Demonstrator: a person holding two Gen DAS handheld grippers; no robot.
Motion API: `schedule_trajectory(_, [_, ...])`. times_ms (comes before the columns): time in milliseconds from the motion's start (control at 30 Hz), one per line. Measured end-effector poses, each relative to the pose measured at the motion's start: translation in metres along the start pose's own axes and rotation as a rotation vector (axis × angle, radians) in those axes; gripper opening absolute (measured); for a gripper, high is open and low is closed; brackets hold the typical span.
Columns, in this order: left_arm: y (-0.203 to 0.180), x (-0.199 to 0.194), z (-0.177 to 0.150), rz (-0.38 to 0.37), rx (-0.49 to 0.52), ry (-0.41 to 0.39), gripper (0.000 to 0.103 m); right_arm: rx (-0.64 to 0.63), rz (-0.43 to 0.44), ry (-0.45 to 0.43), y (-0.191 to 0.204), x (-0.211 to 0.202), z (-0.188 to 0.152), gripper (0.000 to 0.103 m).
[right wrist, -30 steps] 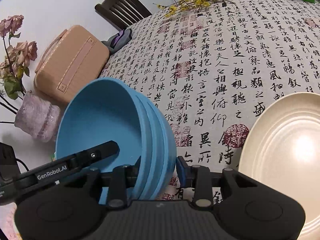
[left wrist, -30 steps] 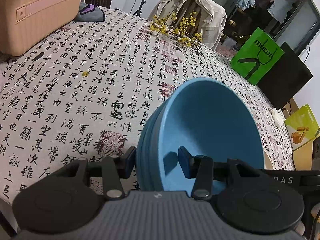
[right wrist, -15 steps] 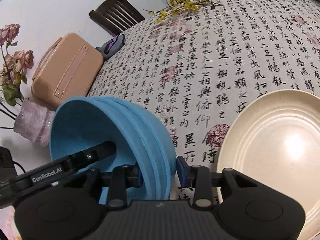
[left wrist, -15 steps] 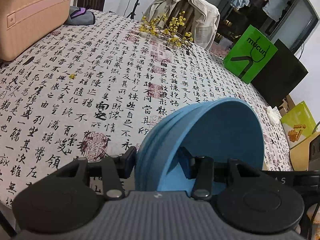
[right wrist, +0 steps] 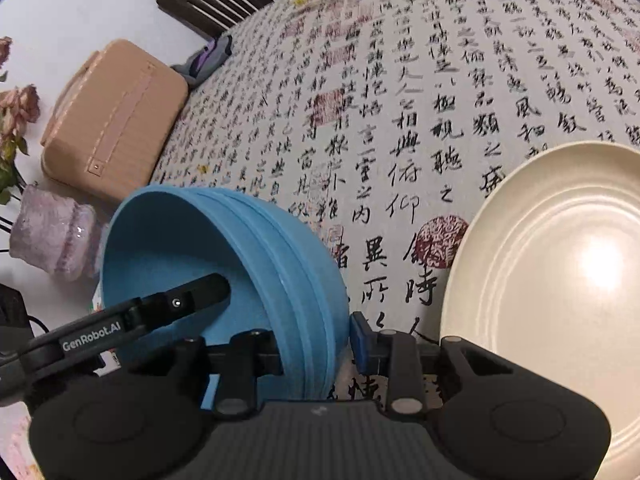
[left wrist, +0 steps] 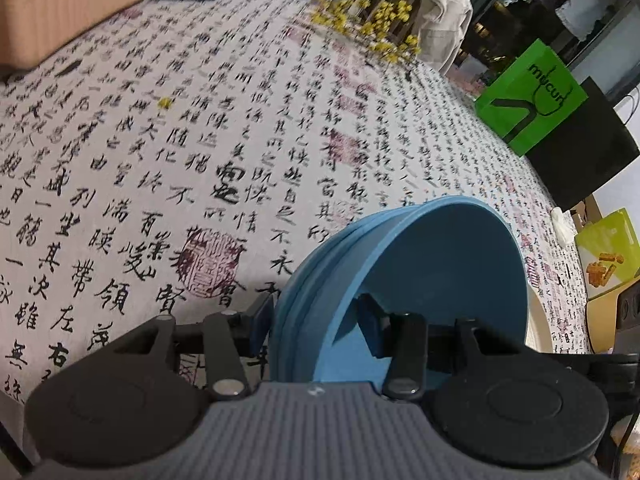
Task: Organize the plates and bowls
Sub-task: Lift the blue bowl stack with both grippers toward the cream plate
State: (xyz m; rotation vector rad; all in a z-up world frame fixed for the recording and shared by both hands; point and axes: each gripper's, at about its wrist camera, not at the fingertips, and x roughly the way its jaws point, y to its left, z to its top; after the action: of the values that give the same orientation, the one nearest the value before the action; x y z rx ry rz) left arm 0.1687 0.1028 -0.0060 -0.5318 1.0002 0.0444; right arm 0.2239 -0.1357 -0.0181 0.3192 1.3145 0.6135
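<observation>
While my left gripper (left wrist: 314, 326) looks down, I have it clamped on the near rim of the stack of blue bowls (left wrist: 420, 280), one finger inside and one outside, the stack tilted above the calligraphy tablecloth (left wrist: 200, 168). From the right wrist, my right gripper (right wrist: 316, 348) grips the opposite rim of those bowls (right wrist: 256, 264) likewise, and the cream plate (right wrist: 560, 280) lies just beside them on the cloth

Each gripper has a ribbed grey body, black round-capped linkages with silver screws and blue finger pads (left wrist: 262, 322); one arm reads "GenRobot.AI" (right wrist: 91, 339).
</observation>
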Motion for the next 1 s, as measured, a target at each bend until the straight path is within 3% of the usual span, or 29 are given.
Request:
schedule_trajectory(433, [0.012,0.015,0.007,-0.011,-0.02,0.026,0.046,0.016,-0.006,-0.002,-0.004,0.013,0.01,0.03])
schedule_trajectory(600, [0.013,0.015,0.007,-0.027,-0.016,0.024,0.047,0.009,0.002,-0.012,-0.005,0.015,0.011,0.034])
schedule_trajectory(667, [0.014,0.014,0.005,-0.031,-0.014,0.013,0.054,0.006,0.019,-0.016,-0.006,0.015,0.01,0.044])
schedule_trajectory(700, [0.015,0.012,0.004,-0.03,-0.009,0.003,0.061,0.008,0.019,-0.025,-0.006,0.015,0.008,0.054])
schedule_trajectory(733, [0.016,0.011,0.003,-0.025,-0.008,-0.005,0.064,0.004,0.012,-0.039,-0.006,0.014,0.007,0.056])
schedule_trajectory(800, [0.018,0.008,0.001,-0.019,-0.013,-0.02,0.071,-0.019,-0.004,-0.06,-0.005,0.013,0.003,0.057])
schedule_trajectory(1000, [0.022,0.008,-0.009,-0.047,-0.041,-0.022,0.071,-0.036,0.019,-0.108,-0.004,0.013,-0.007,0.058])
